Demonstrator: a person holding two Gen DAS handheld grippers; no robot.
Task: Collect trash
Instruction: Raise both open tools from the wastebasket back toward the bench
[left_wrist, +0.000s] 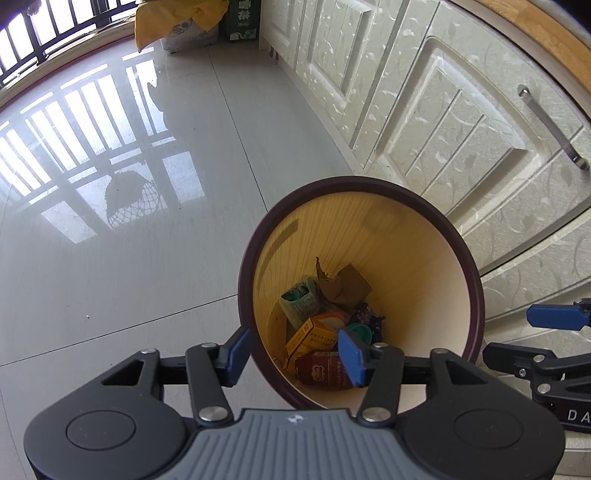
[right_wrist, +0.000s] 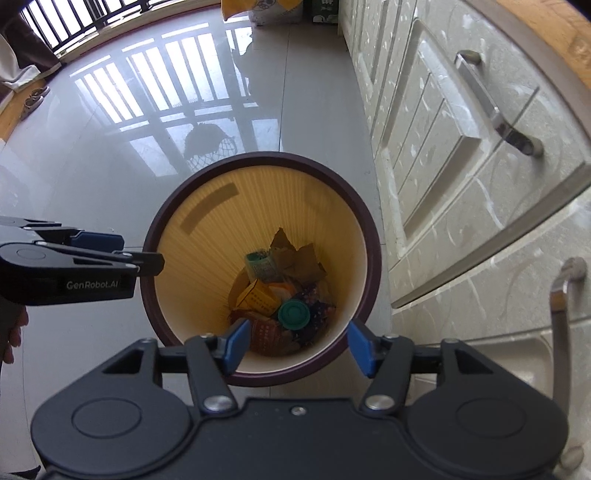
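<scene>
- Your left gripper (left_wrist: 293, 354) hangs steeply over the near rim of the waste bin (left_wrist: 476, 295), its jaws parted with nothing between them; the blue pads straddle the rim, one outside the bin, one over its mouth.
- Your right gripper (right_wrist: 297, 347) points down over the same bin, jaws spread a little wider and likewise empty, both pads above the near edge of the opening.
- The bin, cream inside with a dark maroon rim, stands on the glossy grey floor (left_wrist: 129, 258) just beside the pale cabinet doors (left_wrist: 461, 140).
- At its bottom lies the collected trash: a yellow carton (right_wrist: 258, 295), a green round lid (right_wrist: 293, 314), a red packet (left_wrist: 319, 371), torn brown cardboard (left_wrist: 347, 286) and a greenish crumpled wrapper (left_wrist: 301, 304), all heaped together.
- A window grille's reflection (right_wrist: 177, 74) streaks the floor beyond the bin.
- Metal handles (right_wrist: 491, 107) jut from the cabinet fronts to your right.
</scene>
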